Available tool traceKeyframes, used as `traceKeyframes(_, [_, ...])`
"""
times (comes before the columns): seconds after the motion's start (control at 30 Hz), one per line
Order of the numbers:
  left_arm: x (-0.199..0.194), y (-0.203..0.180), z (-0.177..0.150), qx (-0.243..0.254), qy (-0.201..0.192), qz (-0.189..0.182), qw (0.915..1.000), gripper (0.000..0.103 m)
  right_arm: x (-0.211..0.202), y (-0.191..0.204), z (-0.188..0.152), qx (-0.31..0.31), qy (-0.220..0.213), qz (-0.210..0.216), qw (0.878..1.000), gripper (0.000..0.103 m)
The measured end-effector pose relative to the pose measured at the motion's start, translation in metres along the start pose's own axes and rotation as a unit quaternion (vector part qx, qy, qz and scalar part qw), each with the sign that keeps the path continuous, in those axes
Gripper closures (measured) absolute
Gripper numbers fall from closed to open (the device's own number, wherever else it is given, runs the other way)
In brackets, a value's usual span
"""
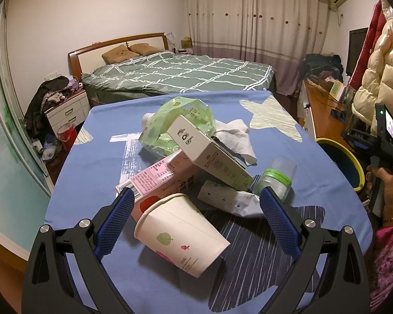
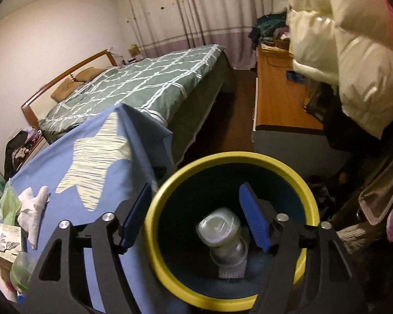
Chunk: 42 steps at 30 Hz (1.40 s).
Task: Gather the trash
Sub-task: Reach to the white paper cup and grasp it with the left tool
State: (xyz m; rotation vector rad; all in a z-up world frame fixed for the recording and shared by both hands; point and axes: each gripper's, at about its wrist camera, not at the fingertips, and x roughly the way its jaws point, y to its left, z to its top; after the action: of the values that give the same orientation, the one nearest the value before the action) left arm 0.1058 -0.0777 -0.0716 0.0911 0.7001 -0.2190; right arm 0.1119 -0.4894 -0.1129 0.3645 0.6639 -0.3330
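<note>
Trash lies piled on a table with a blue cloth [image 1: 97,157]: a white paper cup [image 1: 180,233] on its side, a pink milk carton [image 1: 159,178], a white and green box [image 1: 209,154], a green plastic bag [image 1: 180,123], a crumpled tissue [image 1: 238,133], a green-capped clear bottle [image 1: 275,180] and a flattened white pack [image 1: 230,198]. My left gripper [image 1: 196,206] is open, its fingers on either side of the cup. My right gripper [image 2: 196,209] is open and empty above a yellow-rimmed bin [image 2: 311,198]. A clear plastic bottle [image 2: 222,233], blurred, is inside the bin below it.
The bin [image 1: 353,164] stands off the table's right edge. A bed with a green quilt [image 1: 180,73] is behind the table. A wooden desk [image 2: 277,99] and hanging padded coats [image 2: 353,52] are on the right. A white nightstand [image 1: 68,110] is far left.
</note>
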Motion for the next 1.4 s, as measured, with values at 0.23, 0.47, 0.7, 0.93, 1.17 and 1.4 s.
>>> traceKeyframes(0.23, [0.005, 0.002, -0.010, 0.005, 0.013, 0.004, 0.9999, 0.008, -0.019, 0.057, -0.019, -0.044, -0.003, 0.062, 0.997, 0.036])
traceKeyframes(0.47, [0.016, 0.008, -0.031, 0.003, 0.041, 0.005, 0.9992, 0.008, -0.020, 0.093, -0.040, -0.079, -0.001, 0.084, 0.993, 0.035])
traceKeyframes(0.7, [0.032, 0.014, -0.041, -0.019, 0.068, 0.002, 0.9975, 0.008, -0.018, 0.095, -0.039, -0.079, 0.005, 0.077, 0.994, 0.035])
traceKeyframes(0.93, [0.042, 0.002, -0.048, -0.026, 0.090, -0.012, 0.9955, 0.008, -0.015, 0.094, -0.039, -0.077, 0.010, 0.077, 0.994, 0.035])
traceKeyframes(1.17, [0.054, 0.004, -0.050, -0.052, 0.100, 0.003, 0.9936, 0.008, -0.013, 0.094, -0.039, -0.074, 0.012, 0.081, 0.994, 0.035])
traceKeyframes(1.4, [0.051, 0.026, -0.055, -0.061, 0.104, 0.007, 0.9927, 0.020, -0.011, 0.094, -0.039, -0.070, 0.015, 0.085, 0.994, 0.035])
